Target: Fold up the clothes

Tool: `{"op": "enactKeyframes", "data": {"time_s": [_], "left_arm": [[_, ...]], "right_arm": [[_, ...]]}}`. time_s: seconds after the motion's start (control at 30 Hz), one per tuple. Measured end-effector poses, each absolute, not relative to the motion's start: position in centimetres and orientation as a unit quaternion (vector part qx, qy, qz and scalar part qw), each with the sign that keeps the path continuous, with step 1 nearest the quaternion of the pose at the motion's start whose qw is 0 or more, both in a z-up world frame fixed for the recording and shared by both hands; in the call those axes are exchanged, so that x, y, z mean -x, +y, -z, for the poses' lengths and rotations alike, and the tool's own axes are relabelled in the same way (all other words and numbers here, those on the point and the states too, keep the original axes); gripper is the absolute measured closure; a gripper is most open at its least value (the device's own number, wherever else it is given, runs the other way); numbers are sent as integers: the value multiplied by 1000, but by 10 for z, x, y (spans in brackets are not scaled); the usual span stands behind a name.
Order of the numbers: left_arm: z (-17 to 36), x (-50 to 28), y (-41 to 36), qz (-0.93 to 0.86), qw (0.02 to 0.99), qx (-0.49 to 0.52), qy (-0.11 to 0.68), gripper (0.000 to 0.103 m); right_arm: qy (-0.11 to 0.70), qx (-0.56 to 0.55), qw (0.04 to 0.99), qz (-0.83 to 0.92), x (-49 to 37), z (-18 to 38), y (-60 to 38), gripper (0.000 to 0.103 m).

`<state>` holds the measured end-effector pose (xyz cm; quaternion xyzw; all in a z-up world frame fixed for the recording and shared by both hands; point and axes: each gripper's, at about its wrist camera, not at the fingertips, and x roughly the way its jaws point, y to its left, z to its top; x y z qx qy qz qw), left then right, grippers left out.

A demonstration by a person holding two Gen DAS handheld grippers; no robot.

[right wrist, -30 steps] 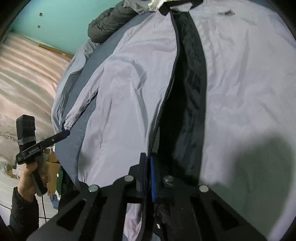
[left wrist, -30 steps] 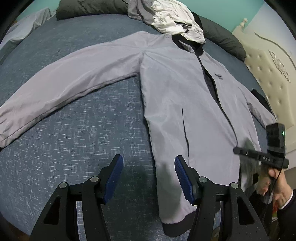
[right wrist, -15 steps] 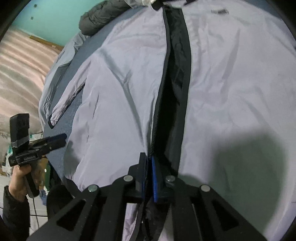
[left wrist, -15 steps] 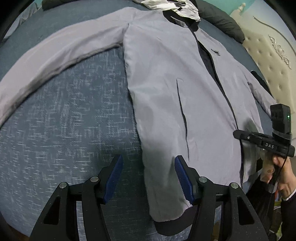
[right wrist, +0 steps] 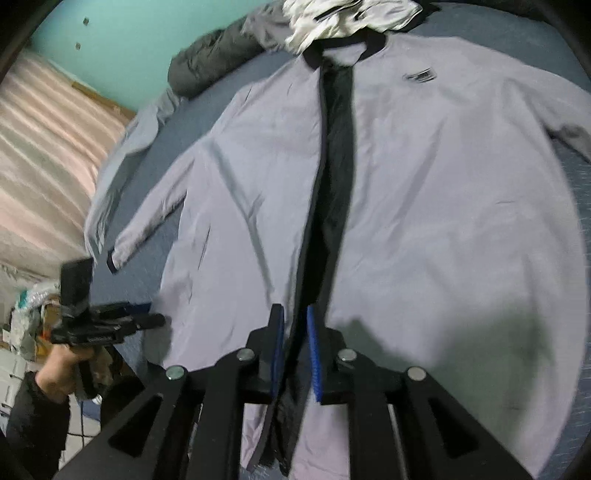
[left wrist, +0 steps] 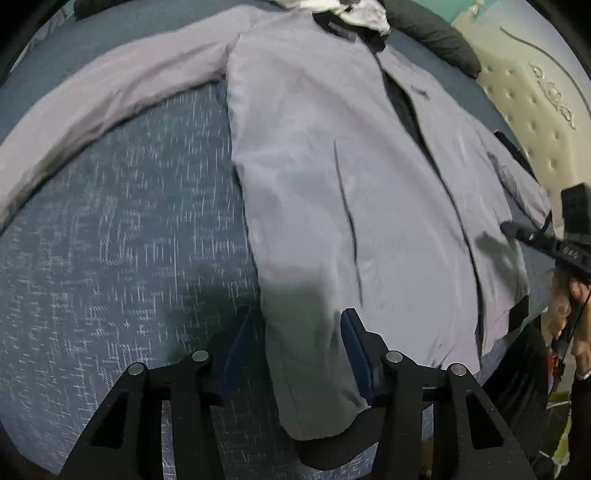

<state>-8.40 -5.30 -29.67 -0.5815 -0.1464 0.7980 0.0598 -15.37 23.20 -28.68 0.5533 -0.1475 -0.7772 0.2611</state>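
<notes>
A grey jacket (left wrist: 332, 184) with a dark lining lies front up and unzipped on the blue bed cover (left wrist: 129, 240), one sleeve stretched out to the left. My left gripper (left wrist: 295, 343) straddles the jacket's lower hem corner. Its jaws are closing, with fabric between the pads but a gap still showing at the left pad. In the right wrist view the jacket (right wrist: 443, 221) fills the frame. My right gripper (right wrist: 295, 347) sits over the front zip edge near the hem. Its jaws are opening, and the dark edge runs between the parted pads.
A heap of light clothes (right wrist: 351, 14) and a dark bundle (right wrist: 210, 62) lie past the collar. A cream padded headboard (left wrist: 535, 103) stands at the right. Each view shows the other gripper in a hand at the bed's edge: the left gripper (right wrist: 147, 321), the right gripper (left wrist: 535, 240).
My left gripper has sunk toward the hem corner and its jaws have narrowed around it. My right gripper's pads, clamped on the zip edge before, have parted, and it has lifted back.
</notes>
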Motion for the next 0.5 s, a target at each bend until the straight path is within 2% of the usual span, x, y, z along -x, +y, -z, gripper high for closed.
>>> {"op": "enactKeyframes", "data": {"time_s": [0.2,0.37,0.43,0.47,0.5], "left_arm": [[294,86,-41,-802,58,582,-124,50],[304,84,-50,-794,53,590,-137,50],[311,83,-54,-787,56,598,-144,61],[314,82,-55,-783,60,602,-147,78],[316,81,-55,-782,62,603,-147,83]], "right_arm": [[-172,-578,243,760,150,312,244,90],[-172,-606,235,741,149,337,236,90],[-178,-600,234,744,151,334,237,90],[-180,-597,233,746,152,332,238,90],[-181,-592,234,750,152,328,239,90]]}}
